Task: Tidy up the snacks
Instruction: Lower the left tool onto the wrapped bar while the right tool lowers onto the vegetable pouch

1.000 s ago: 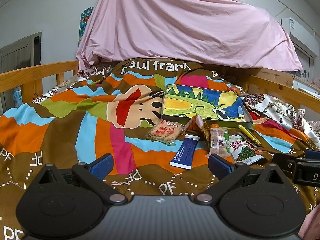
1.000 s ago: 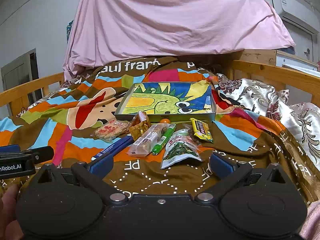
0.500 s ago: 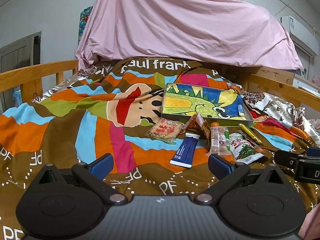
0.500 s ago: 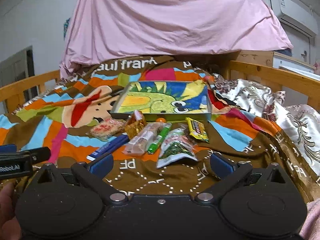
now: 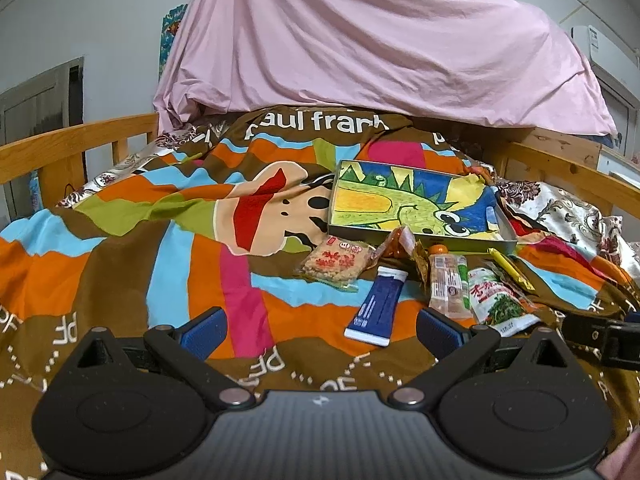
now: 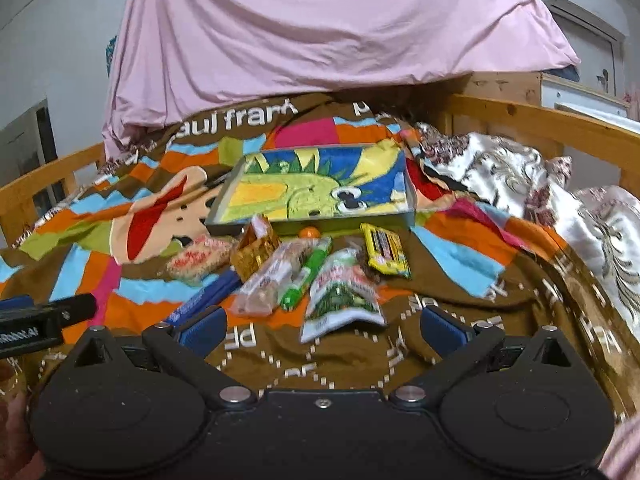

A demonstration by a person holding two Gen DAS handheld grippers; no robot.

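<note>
Several snack packs lie on the bedspread in front of a shallow box with a dinosaur drawing (image 5: 416, 208) (image 6: 320, 196). They include a peanut brittle pack (image 5: 336, 262) (image 6: 196, 258), a blue bar (image 5: 378, 306) (image 6: 200, 298), a clear pack (image 5: 446, 286) (image 6: 272, 280), a green-and-white pouch (image 5: 500, 300) (image 6: 340, 292), a green stick (image 6: 306, 278), an amber pack (image 6: 256, 250) and a yellow pack (image 5: 512, 270) (image 6: 386, 254). My left gripper (image 5: 320, 332) is open and empty, short of the blue bar. My right gripper (image 6: 322, 330) is open and empty, just short of the pouch.
A striped cartoon bedspread (image 5: 160, 264) covers the bed. Wooden rails (image 5: 72, 148) (image 6: 552, 128) run along both sides. A pink sheet (image 5: 360, 48) drapes a mound at the back. A floral satin quilt (image 6: 560, 200) lies on the right.
The right gripper has moved forward and a little right, so the snacks look nearer and lower in its view. The left gripper has barely moved. Both stay open.
</note>
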